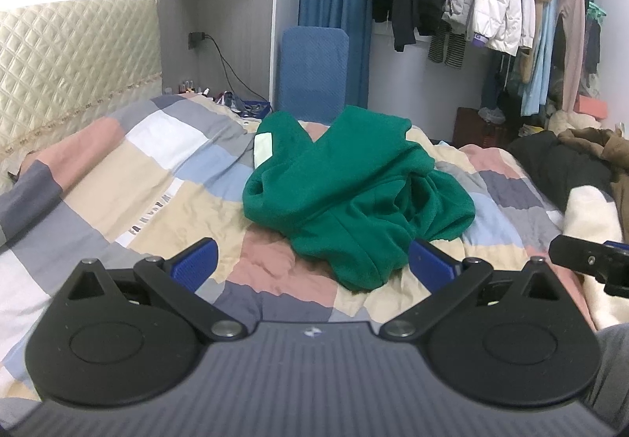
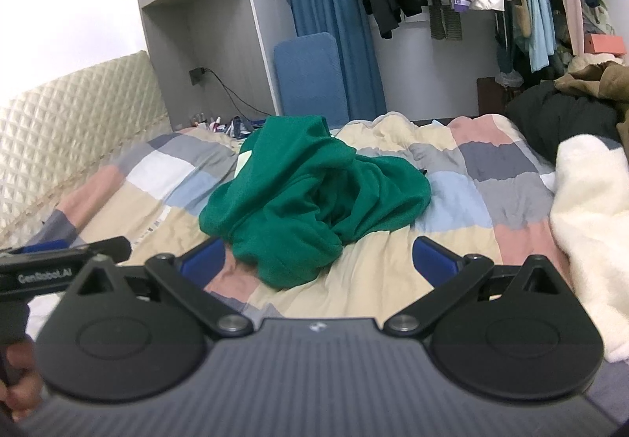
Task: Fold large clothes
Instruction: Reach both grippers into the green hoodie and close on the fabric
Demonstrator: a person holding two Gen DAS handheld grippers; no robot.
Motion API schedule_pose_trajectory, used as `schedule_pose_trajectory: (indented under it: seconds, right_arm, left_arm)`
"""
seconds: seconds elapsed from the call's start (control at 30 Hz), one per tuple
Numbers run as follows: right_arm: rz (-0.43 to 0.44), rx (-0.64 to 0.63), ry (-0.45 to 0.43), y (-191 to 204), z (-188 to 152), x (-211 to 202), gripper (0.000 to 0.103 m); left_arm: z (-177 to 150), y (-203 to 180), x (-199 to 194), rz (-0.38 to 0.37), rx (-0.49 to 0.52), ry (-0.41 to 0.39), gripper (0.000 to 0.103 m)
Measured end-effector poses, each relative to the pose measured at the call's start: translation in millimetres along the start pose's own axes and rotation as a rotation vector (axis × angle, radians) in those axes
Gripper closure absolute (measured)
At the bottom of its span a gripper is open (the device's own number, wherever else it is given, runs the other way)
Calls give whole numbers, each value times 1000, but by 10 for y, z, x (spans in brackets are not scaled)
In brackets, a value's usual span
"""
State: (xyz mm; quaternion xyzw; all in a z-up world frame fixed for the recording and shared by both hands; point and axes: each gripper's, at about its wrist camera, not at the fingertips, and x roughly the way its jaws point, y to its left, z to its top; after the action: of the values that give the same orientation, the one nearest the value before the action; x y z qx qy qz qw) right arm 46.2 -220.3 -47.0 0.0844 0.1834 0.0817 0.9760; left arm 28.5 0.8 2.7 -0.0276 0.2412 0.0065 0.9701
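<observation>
Green garment sits crumpled in a heap mid-bed on the patchwork quilt, unfolded. Left gripper & right gripper both spread wide, holding nothing, just short of its near edge. Cream blanket lies to the right.

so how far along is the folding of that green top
Nothing looks done: the green garment lies crumpled in a heap on the patchwork quilt. Nothing is in hand; the left tool and right tool are both open and empty. Spreading it flat and all folding remain.
</observation>
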Motion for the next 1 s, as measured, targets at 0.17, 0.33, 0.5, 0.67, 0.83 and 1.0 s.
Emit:
schedule_pose_trajectory:
  seconds: [0.17,0.33,0.5,0.67,0.83,1.0]
  right_arm:
    - [-4,16,12,-26,21,156,0]
    - [44,57,31,-48,150,414,0]
    - [74,54,44,-4,327,756,0]
    - [118,76,79,33,490,1169,1]
    - [137,114,102,18,634,1669,1]
    - [140,176,116,-62,717,2201,1]
  left_arm:
    - [68,38,161,7,7,6,0]
    - [195,95,392,49,26,-10,0]
    - [379,189,738,31,13,-8,0]
    - [591,355,1261,14,-21,14,0]
    - [771,619,1905,14,-90,31,0]
    - [731,955,2631,22,-171,84,0]
